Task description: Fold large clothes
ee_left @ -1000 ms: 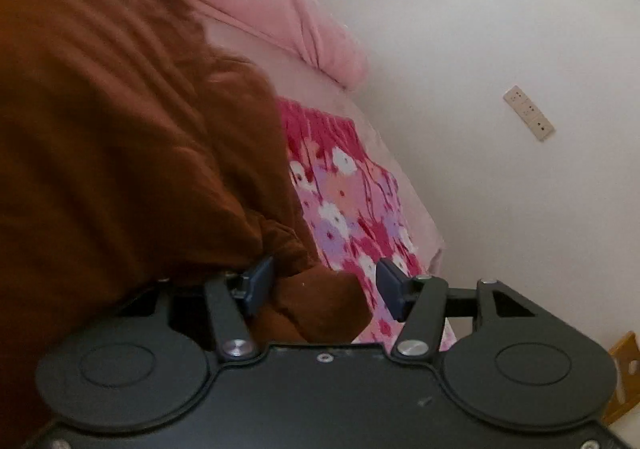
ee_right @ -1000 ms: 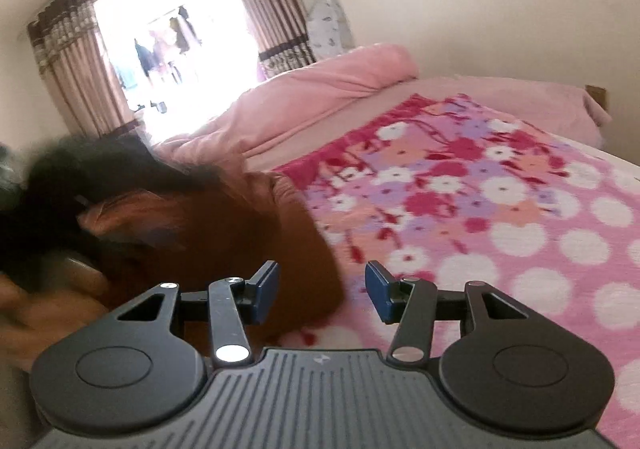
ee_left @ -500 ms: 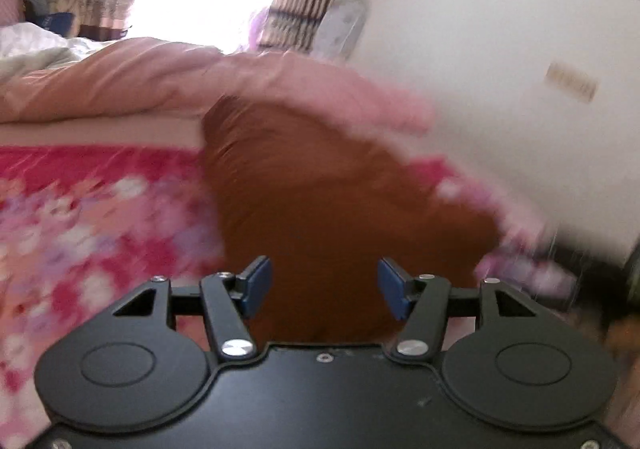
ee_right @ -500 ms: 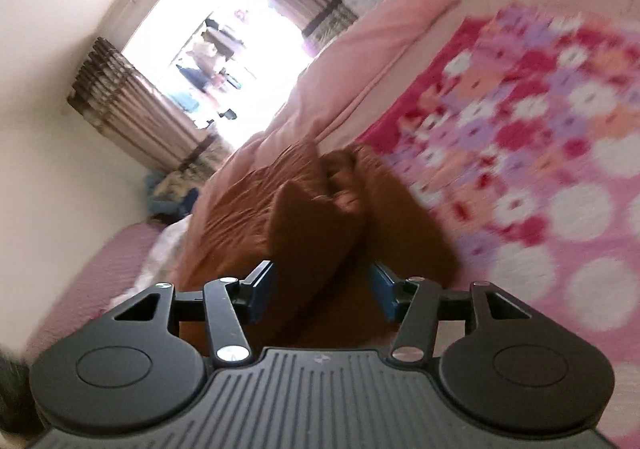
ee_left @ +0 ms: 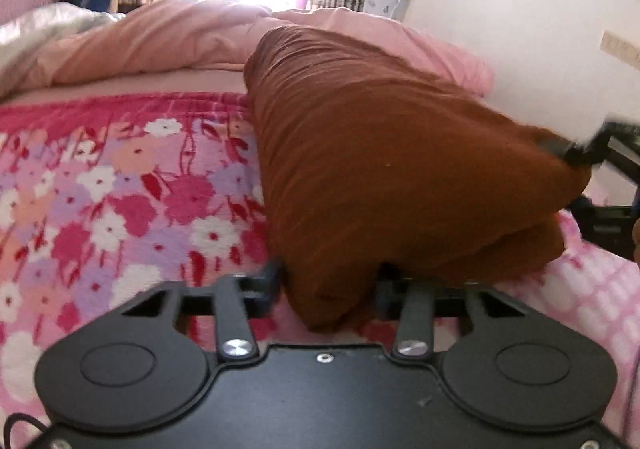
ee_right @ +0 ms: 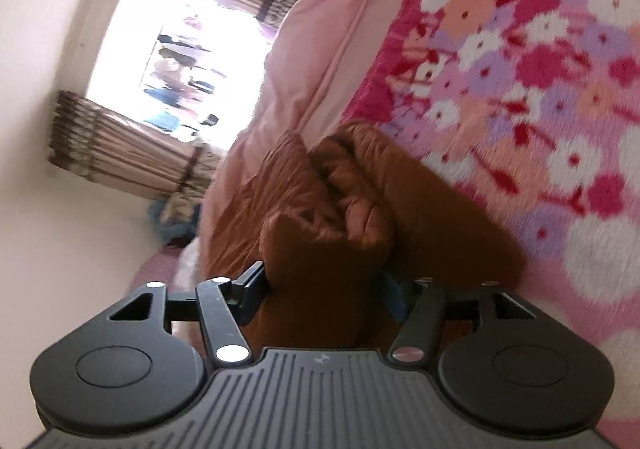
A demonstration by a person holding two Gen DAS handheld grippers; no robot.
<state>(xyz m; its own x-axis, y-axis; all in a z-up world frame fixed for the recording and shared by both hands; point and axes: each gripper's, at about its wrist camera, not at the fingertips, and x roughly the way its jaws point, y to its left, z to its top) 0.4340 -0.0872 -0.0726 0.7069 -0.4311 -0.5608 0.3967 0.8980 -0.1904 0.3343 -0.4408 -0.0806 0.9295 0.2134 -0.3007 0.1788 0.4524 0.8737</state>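
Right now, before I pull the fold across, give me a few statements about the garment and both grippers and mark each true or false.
1. The brown garment lies on a flowered blanket. True.
2. The left gripper is empty. False: a bunch of the garment sits between its jaws, which have just been closing.
3. The right gripper has garment fabric in it. True.
4. The garment is spread flat. False: it is bunched and folded over.

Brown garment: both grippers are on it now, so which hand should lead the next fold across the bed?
Probably the left. The left gripper clamps a corner of the brown garment low over the floral blanket; the right gripper grips a thick bunched wad.
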